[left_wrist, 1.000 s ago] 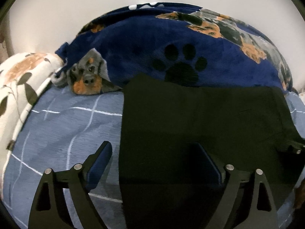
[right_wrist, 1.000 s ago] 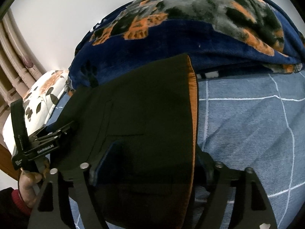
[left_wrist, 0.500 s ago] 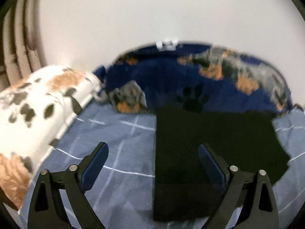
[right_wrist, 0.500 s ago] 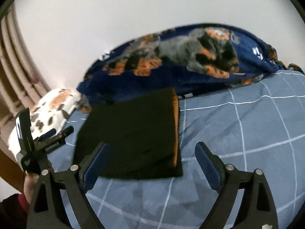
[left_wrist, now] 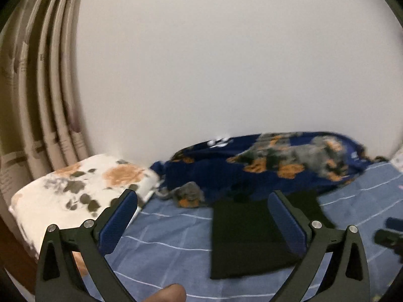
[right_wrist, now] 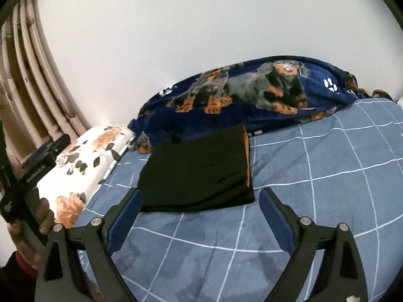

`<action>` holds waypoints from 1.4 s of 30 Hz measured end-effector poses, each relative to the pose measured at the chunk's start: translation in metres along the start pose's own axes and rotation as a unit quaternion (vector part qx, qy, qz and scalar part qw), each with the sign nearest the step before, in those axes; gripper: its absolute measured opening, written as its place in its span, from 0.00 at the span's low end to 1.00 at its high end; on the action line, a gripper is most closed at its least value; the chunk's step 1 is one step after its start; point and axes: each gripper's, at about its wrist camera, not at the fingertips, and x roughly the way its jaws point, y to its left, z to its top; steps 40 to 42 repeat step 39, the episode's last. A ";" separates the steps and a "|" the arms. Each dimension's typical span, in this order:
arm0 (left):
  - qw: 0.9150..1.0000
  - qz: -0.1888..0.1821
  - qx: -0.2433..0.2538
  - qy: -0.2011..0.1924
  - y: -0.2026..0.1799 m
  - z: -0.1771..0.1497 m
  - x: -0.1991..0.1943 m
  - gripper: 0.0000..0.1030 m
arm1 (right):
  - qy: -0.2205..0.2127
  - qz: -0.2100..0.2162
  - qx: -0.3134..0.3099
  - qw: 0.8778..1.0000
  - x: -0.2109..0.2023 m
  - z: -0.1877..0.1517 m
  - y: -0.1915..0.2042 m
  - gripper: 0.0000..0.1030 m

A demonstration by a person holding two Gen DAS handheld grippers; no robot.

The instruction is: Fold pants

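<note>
Item: black pants (right_wrist: pixel 199 168), folded to a flat rectangle on the blue checked bedsheet (right_wrist: pixel 314 188), ahead of both grippers. Left gripper (left_wrist: pixel 201 214) and right gripper (right_wrist: pixel 199 206): jaws just opened wide, nothing between them. Step judged: fold done, so next only a check of edges.

Both grippers' jaws wider, clear of pants (right_wrist: pixel 199 171)

Setting: a home bedroom. A bed (right_wrist: pixel 314 176) covered in a blue sheet with a white grid pattern. A white pillow with orange and grey flower print (right_wrist: pixel 85 166) lies at its left end. A navy fleece blanket with dog and paw prints (right_wrist: pixel 252 93) is bunched along a plain white wall (right_wrist: pixel 201 25). Pleated beige curtains (left_wrist: pixel 37 88) hang at the left. Folded black pants (right_wrist: pixel 199 173) lie flat on the sheet.
</note>
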 end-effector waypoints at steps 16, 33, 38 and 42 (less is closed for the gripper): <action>0.996 -0.089 -0.030 0.003 -0.010 0.007 -0.047 1.00 | -0.046 -0.019 -0.061 0.997 -0.050 -0.001 0.040 0.93; 0.994 -0.093 -0.029 0.039 -0.013 -0.010 -0.033 1.00 | -0.022 -0.023 -0.060 0.998 -0.040 -0.005 0.039 0.94; 0.994 -0.091 -0.032 0.041 -0.012 -0.014 -0.030 1.00 | -0.021 -0.028 -0.068 0.997 -0.038 -0.006 0.042 0.94; 0.994 -0.093 -0.034 0.043 -0.012 -0.015 -0.029 1.00 | -0.022 -0.031 -0.070 0.997 -0.038 -0.006 0.043 0.94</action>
